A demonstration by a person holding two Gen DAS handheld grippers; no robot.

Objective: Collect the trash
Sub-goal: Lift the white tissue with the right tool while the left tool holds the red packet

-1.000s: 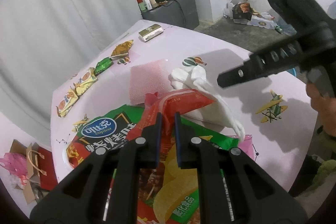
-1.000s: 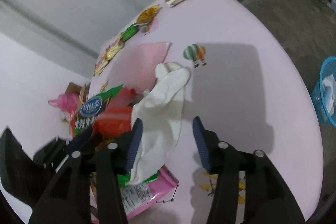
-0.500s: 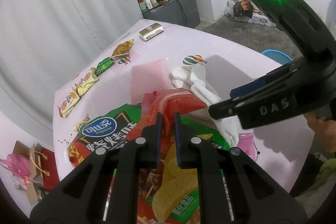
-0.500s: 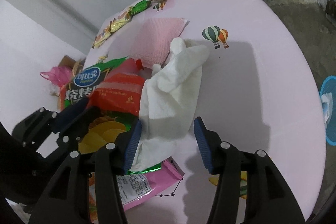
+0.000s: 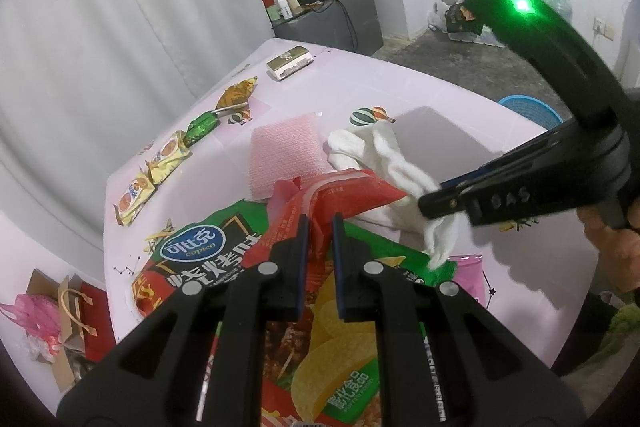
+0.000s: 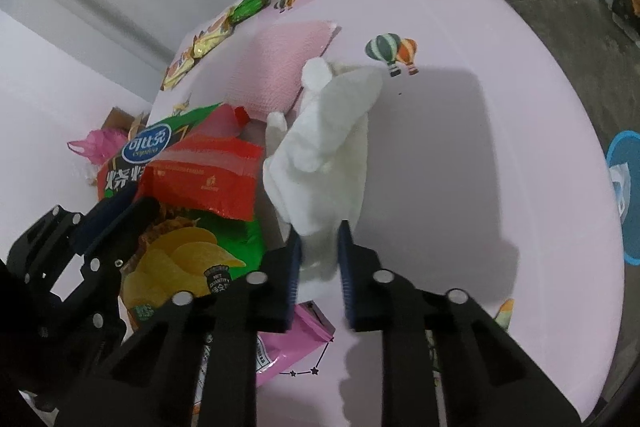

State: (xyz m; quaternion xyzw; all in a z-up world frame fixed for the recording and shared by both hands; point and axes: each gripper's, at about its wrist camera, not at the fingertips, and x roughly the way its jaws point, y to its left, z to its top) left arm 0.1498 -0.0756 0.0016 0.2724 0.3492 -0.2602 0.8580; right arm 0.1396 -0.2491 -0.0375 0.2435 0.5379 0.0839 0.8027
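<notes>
Left wrist view, left gripper: its fingers are standing nearly pressed together, pinching the crumpled edge of the red wrapper, which is lying on top of the green chip bag.
Left wrist view, right gripper: it is reaching in from the right, its tips meeting the white tissue; from this angle it is hard to say how much tissue is between them.
Left wrist view, bench: the pink cloth is carrying a row of small snack wrappers along the far-left edge, a small box at the far end and a pink mesh sheet beside the tissue.
Left wrist view, writing: the chip bag is showing a blue oval reading "copico" above large Chinese characters; the right gripper's side is bearing letters that look like "DAS".
Right wrist view, right gripper: its fingers are closing, with the near end of the white tissue between them and the pads apparently pressing it already.
Right wrist view, trash: the tissue is trailing away across the bench, its left edge touching the red wrapper; a pink packet is lying under the gripper.
Right wrist view, writing: a round seal on the chip bag is reading "NET QUANTITY".
Step in hand, advice: the pinch is wanting a full gather of the soft tissue before lifting, then a straight rise so the tail is not dragging the wrapper.
Bin: a blue basket is standing on the floor to the right, probably the destination.
</notes>
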